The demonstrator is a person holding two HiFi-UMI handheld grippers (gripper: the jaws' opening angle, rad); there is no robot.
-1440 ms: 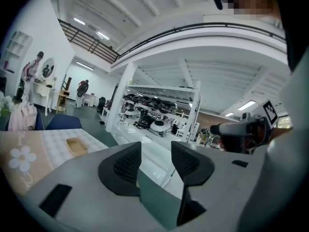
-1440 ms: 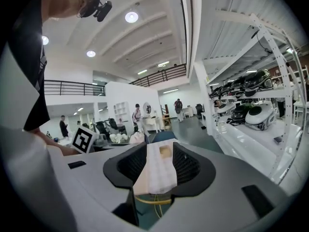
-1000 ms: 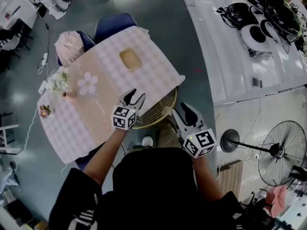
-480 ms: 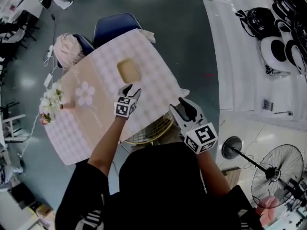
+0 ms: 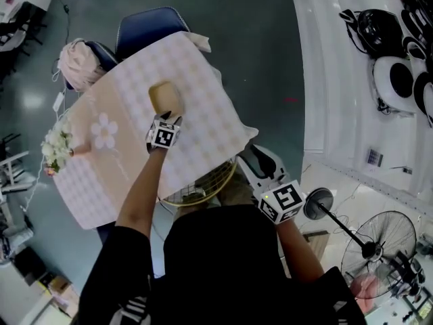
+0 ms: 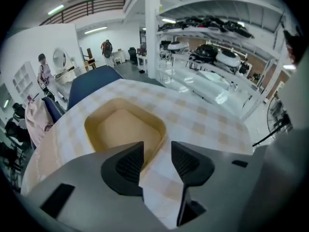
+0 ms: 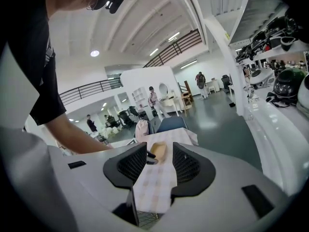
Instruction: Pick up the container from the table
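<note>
Right, head view: tan container sits on checked tabletop, nr a blue chair. Left tongs at its near edge; right tongs well apart, off the tabletop's edge.

Left gripper view: tongs open, left jaw over container's near rim, nothing gripped.

Right gripper view: tongs open & empty, container far off, seen betw the jaws.

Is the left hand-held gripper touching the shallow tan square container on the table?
Cannot tell. Left gripper view: the left hand-held gripper, jaws open, straddles the near rim of the tan square container; contact unclear.
</note>
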